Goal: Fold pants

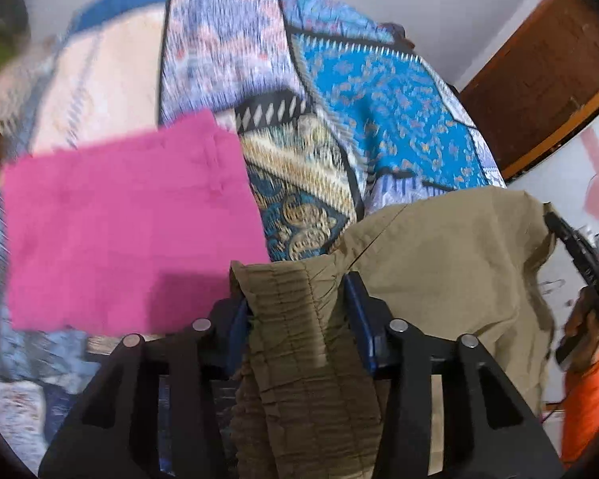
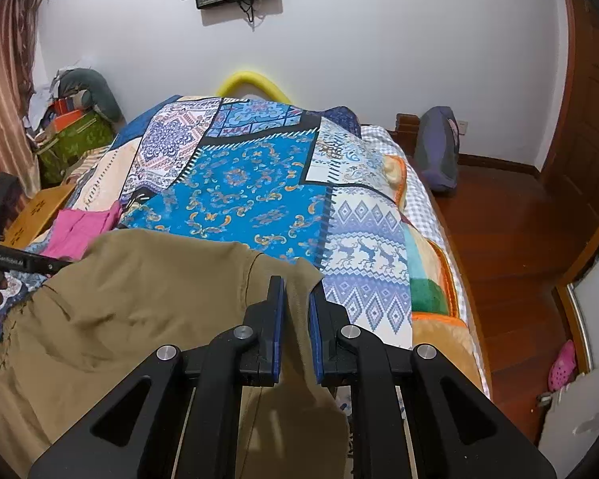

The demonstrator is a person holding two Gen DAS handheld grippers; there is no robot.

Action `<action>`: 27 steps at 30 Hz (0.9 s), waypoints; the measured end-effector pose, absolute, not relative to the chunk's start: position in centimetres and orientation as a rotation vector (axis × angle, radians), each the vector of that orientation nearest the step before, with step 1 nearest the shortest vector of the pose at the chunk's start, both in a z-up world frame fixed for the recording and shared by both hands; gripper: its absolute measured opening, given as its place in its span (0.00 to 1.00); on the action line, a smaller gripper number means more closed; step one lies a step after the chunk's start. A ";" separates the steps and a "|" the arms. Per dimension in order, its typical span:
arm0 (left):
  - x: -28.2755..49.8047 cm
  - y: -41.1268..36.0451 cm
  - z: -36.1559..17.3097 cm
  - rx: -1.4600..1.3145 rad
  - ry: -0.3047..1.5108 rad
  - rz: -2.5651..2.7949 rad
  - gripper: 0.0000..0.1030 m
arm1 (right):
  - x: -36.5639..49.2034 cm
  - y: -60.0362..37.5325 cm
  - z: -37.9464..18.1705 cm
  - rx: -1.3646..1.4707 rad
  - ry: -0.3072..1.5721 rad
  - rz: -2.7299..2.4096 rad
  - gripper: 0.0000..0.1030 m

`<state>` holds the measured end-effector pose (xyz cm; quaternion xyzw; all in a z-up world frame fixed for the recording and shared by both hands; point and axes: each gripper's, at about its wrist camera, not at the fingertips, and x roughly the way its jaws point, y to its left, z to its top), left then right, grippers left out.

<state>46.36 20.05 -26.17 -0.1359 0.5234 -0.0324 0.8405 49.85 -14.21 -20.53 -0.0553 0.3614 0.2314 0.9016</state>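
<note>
Both grippers, left [image 1: 295, 291] and right [image 2: 297, 299], pinch the khaki pants [image 2: 147, 299] at lower frame; keeping the waistband taut should help.

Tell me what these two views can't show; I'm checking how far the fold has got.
- Khaki pants: the legs run off the bottom edge in both wrist views, so the fold state is unknown.
- Pink cloth: motion-blurred in the left view, mostly hidden behind the pants in the right.
- Bedspread: pattern smeared by blur in the left view.
</note>
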 end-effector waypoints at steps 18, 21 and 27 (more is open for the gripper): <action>31.9 16.2 -11.8 -0.053 0.806 -0.098 0.04 | 38.3 -17.9 -11.1 -0.066 0.586 0.526 0.10; 28.7 15.2 -11.7 -0.018 0.789 -0.109 0.04 | 35.4 -18.9 -10.2 -0.051 0.566 0.533 0.10; 22.9 14.2 -12.5 0.004 0.793 -0.136 0.04 | 29.9 -20.8 -11.0 -0.006 0.594 0.554 0.10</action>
